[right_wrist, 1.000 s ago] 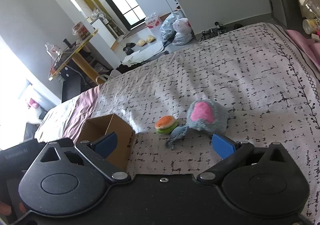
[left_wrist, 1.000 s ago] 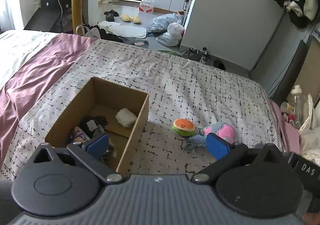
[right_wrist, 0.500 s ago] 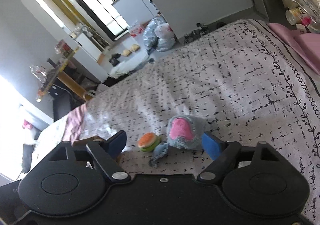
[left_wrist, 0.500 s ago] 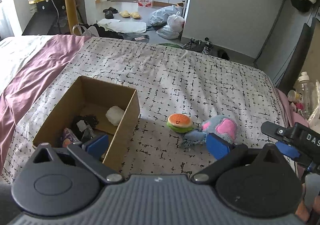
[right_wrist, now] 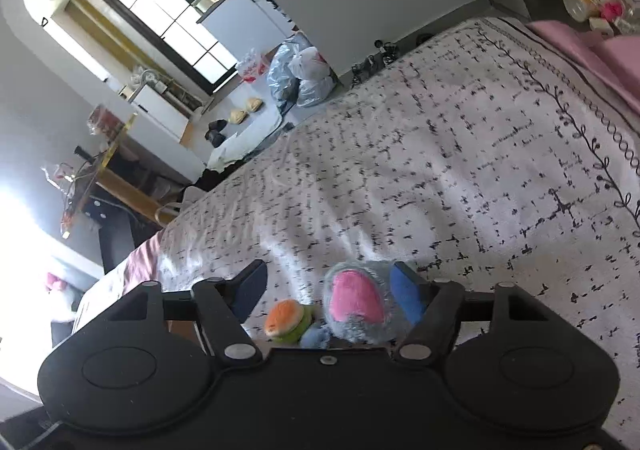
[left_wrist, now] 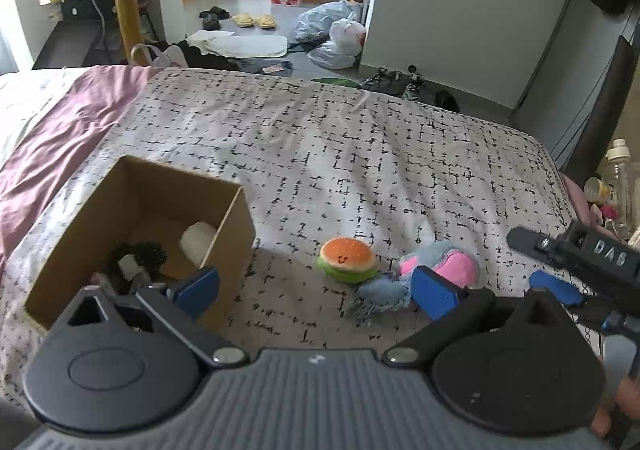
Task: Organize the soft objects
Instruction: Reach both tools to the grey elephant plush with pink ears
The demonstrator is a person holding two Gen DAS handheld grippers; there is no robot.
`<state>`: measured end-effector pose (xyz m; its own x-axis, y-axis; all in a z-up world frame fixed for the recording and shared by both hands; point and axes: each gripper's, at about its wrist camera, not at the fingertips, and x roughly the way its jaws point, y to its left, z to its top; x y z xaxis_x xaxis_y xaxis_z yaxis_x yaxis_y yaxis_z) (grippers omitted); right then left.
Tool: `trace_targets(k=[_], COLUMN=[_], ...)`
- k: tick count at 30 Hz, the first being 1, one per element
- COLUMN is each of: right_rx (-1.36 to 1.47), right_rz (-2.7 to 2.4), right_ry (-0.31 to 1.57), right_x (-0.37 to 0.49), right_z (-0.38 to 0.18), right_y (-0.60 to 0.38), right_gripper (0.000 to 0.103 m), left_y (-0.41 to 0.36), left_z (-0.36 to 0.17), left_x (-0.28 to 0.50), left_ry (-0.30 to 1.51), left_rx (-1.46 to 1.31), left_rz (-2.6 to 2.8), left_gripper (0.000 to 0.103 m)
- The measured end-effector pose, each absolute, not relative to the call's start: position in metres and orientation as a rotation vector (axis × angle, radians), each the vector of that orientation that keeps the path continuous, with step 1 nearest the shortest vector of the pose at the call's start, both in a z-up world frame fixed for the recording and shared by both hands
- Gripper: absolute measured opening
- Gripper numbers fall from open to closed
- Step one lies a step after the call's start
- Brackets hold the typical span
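Observation:
A blue-grey plush toy with pink ears (left_wrist: pixel 444 264) lies on the patterned bedspread beside a small burger plush (left_wrist: pixel 347 258). Left of them stands an open cardboard box (left_wrist: pixel 236 218) holding a white soft item (left_wrist: pixel 196 242) and a black fuzzy one (left_wrist: pixel 140 254). My left gripper (left_wrist: pixel 316 290) hovers open over the box's near corner and the toys, holding nothing. My right gripper (right_wrist: pixel 328 290) is low over the bed and its jaws are closing. The pink-eared plush (right_wrist: pixel 356 302) and the burger (right_wrist: pixel 286 320) sit between them; the right pad is at the plush, the left pad stands apart.
The bedspread (left_wrist: pixel 360 154) stretches away beyond the toys, with a mauve sheet (left_wrist: pixel 60 138) at the left. Bottles (left_wrist: pixel 618 186) crowd the bedside at the right. Bags, slippers and a yellow-legged table (left_wrist: pixel 124 6) are on the floor past the bed's end.
Both grippers have come forward and down toward the toys. The right gripper has rolled, its jaws have narrowed around the pink-eared plush and burger, and it now shows in the left wrist view.

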<state>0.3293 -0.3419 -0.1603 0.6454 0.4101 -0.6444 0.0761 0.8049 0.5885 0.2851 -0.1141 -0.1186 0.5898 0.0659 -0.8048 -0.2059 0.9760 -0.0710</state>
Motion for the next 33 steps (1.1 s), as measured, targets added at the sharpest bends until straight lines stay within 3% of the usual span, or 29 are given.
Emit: trace_targets(k=[5, 20, 33], right_rx=[0.700, 0.728, 0.700], right_rz=[0.224, 0.144, 0.173], right_ry=[0.899, 0.889, 1.042], right_x=[0.339, 0.369, 0.363], right_z=[-0.184, -0.222, -0.243], right_y=[-0.348, -0.358, -0.341], right_gripper=[0.051, 0.051, 0.051], left_y=[-0.114, -0.120, -0.117], left_z=[-0.139, -0.172, -0.169], left_x=[0.301, 0.333, 0.327], left_ry=[0.954, 1.009, 0.997], left_rx=[-0.176, -0.186, -0.222], left_rz=[0.167, 0.174, 0.166], left_gripper=[0.100, 0.099, 0.099])
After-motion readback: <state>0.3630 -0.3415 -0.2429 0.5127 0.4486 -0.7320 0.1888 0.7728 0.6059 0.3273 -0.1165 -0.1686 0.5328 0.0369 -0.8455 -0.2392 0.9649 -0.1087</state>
